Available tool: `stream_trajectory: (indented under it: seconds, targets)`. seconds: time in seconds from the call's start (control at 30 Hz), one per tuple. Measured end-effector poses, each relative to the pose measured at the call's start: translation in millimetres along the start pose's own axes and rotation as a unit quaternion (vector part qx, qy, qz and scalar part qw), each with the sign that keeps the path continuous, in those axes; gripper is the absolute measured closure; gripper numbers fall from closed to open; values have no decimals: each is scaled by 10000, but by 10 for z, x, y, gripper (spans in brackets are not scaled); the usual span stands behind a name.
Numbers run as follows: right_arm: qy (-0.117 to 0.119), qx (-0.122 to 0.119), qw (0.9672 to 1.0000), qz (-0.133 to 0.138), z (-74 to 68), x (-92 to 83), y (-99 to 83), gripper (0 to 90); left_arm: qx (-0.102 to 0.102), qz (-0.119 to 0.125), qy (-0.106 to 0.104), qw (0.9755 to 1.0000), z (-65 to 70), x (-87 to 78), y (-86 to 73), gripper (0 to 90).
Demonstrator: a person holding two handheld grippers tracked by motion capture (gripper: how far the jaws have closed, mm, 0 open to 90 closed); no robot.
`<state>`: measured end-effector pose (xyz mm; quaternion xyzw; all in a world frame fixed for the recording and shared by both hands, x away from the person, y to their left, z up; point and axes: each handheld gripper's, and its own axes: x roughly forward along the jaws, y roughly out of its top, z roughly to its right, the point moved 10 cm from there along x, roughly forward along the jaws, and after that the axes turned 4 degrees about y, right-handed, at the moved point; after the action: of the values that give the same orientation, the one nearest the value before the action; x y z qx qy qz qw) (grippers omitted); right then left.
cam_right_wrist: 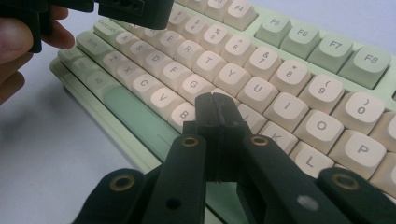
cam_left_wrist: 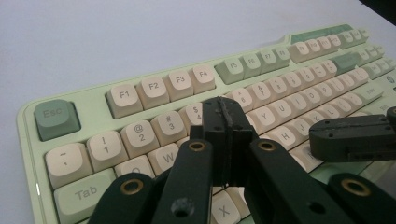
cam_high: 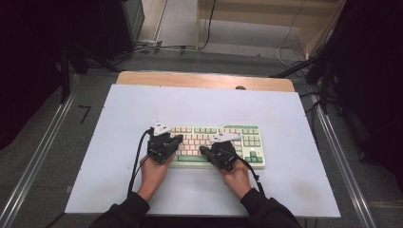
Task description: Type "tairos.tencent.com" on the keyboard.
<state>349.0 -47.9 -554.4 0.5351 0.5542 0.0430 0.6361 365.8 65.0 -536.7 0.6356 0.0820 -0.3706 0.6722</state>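
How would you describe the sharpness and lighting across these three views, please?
High view: dark edges, evenly lit white table, keyboard legends unreadable. Left gripper view: near keys crisp, far rows soft, left tongs shut. Right gripper view: legends sharp, the hand blurred, right tongs shut.
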Motion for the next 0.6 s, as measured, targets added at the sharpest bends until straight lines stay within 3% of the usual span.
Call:
stream_trajectory:
  seconds: [0.6]
  targets:
    - [1,-24,10000,-36,-4,24,-13,873,-14,-3,-5,10000,3,7,-1,900]
